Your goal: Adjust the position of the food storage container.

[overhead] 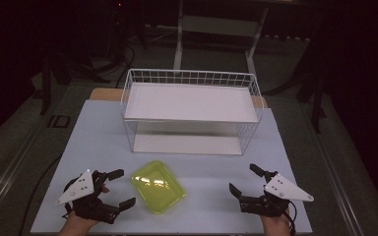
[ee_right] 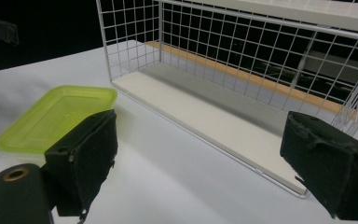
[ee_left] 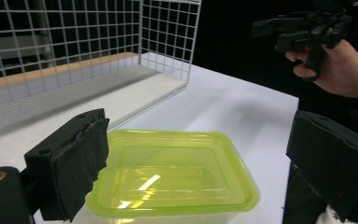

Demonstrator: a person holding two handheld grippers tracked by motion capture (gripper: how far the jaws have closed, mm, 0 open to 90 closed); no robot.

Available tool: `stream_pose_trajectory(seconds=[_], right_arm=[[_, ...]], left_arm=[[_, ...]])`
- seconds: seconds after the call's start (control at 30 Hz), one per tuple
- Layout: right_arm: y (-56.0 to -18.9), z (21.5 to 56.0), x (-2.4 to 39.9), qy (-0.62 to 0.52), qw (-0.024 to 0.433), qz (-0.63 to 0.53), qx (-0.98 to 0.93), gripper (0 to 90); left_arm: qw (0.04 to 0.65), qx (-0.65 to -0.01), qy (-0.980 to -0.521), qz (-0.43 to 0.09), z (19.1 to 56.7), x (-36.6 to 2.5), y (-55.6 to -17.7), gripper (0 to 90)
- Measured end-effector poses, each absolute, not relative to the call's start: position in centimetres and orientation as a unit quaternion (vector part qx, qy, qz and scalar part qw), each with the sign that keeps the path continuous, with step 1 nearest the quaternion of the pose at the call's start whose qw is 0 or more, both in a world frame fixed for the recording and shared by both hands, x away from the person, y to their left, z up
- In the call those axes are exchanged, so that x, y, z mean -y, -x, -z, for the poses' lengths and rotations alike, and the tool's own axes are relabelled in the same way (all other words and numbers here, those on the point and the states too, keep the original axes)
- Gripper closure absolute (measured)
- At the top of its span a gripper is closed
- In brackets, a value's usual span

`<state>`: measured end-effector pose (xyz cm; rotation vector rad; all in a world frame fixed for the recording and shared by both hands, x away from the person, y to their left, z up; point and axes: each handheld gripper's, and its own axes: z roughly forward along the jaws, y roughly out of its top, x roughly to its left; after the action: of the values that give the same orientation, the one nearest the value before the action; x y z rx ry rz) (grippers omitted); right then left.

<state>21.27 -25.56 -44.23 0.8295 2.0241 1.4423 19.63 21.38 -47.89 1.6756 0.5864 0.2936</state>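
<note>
High view: green lidded container, awaiting pickup

Item 1, left gripper (overhead: 124, 187): jaws spread wide, holding nothing, resting at the near left of the table (overhead: 98, 128), aimed at the container. In the left gripper view the two pads (ee_left: 77, 158) frame the lid with the box just beyond them.

Item 2, right gripper (overhead: 243, 181): jaws likewise apart and empty, near right, well clear of the box.

Item 3, green container (overhead: 158, 186): lies flat between the grippers, nearer the left one, lid on, set at a slant to the table edge.

Item 4, wire shelf rack (overhead: 191, 111): stands behind, both shelves bare.

Handling note: likely best to advance the left gripper level, straddle a short side at the rim, and close squarely; the glossy lid may slip under a skewed pinch.
</note>
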Motion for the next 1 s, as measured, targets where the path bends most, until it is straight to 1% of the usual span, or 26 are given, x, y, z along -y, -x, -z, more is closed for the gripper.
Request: stream_pose_trajectory(seconds=[0.13, 0.2, 0.27, 0.3, 0.4, 0.43, 0.47, 0.53, 0.57, 0.6, 0.63, 0.67, 0.73, 0.77, 0.83, 0.9, 1.0], right_arm=[[-21.4, 44.4, 25.6, -0.311, 0.251, -0.533, -0.746, 11.1], [-21.4, 44.4, 25.6, -0.312, 0.251, -0.533, -0.746, 11.1], [-21.4, 44.4, 25.6, -0.313, 0.248, -0.534, -0.745, 11.1], [-21.4, 44.4, 25.6, -0.314, 0.247, -0.534, -0.745, 11.1], [-21.4, 44.4, 25.6, -0.314, 0.245, -0.535, -0.745, 11.1], [-21.4, 44.4, 25.7, -0.314, 0.244, -0.536, -0.745, 11.1], [-21.4, 44.4, 25.7, -0.315, 0.243, -0.537, -0.744, 11.1], [-21.5, 44.4, 25.7, -0.317, 0.241, -0.538, -0.743, 11.1], [-21.5, 44.4, 25.7, -0.318, 0.24, -0.537, -0.744, 11.1], [-21.5, 44.4, 25.7, -0.318, 0.239, -0.537, -0.744, 11.1], [-21.5, 44.4, 25.7, -0.319, 0.238, -0.536, -0.744, 11.1], [-21.6, 44.4, 25.7, -0.319, 0.237, -0.537, -0.744, 11.1], [-21.6, 44.4, 25.7, -0.319, 0.236, -0.537, -0.744, 11.1], [-21.6, 44.4, 25.7, -0.32, 0.236, -0.537, -0.744, 11.1], [-21.6, 44.5, 25.8, -0.321, 0.234, -0.537, -0.744, 11.1], [-21.7, 44.5, 25.8, -0.323, 0.23, -0.538, -0.744, 11.1], [-21.7, 44.5, 25.9, -0.324, 0.229, -0.537, -0.744, 11.1]], left_arm=[[0.611, -0.25, -0.742, -0.115, 48.1, -20.7, -19.5, 6.7], [0.606, -0.245, -0.749, -0.109, 48.1, -20.4, -19.4, 8.2], [0.604, -0.242, -0.752, -0.105, 48.1, -20.3, -19.4, 12.4], [0.591, -0.239, -0.764, -0.1, 48.0, -19.9, -19.3, 12.4], [0.569, -0.242, -0.78, -0.102, 48.1, -19.7, -18.9, 28.2], [0.559, -0.244, -0.786, -0.104, 48.2, -19.6, -18.8, 36.0], [0.555, -0.239, -0.79, -0.101, 48.3, -19.7, -18.7, 40.5], [0.546, -0.236, -0.8, -0.083, 48.5, -19.6, -18.6, 54.7], [0.54, -0.233, -0.805, -0.075, 48.7, -19.5, -18.5, 59.6], [0.519, -0.237, -0.818, -0.079, 49.0, -19.2, -18.5, 66.9], [0.509, -0.231, -0.826, -0.076, 49.3, -18.9, -18.4, 70.1], [0.506, -0.223, -0.83, -0.071, 49.7, -18.8, -18.2, 76.7], [0.486, -0.216, -0.844, -0.066, 50.3, -18.2, -18.2, 84.3], [0.486, -0.211, -0.846, -0.063, 50.5, -18.0, -18.2, 87.3], [0.469, -0.204, -0.856, -0.07, 51.0, -17.4, -18.2, 89.9], [0.467, -0.192, -0.859, -0.082, 51.3, -17.0, -18.3, 89.9], [0.463, -0.183, -0.863, -0.08, 51.4, -16.3, -18.8, 89.9]])
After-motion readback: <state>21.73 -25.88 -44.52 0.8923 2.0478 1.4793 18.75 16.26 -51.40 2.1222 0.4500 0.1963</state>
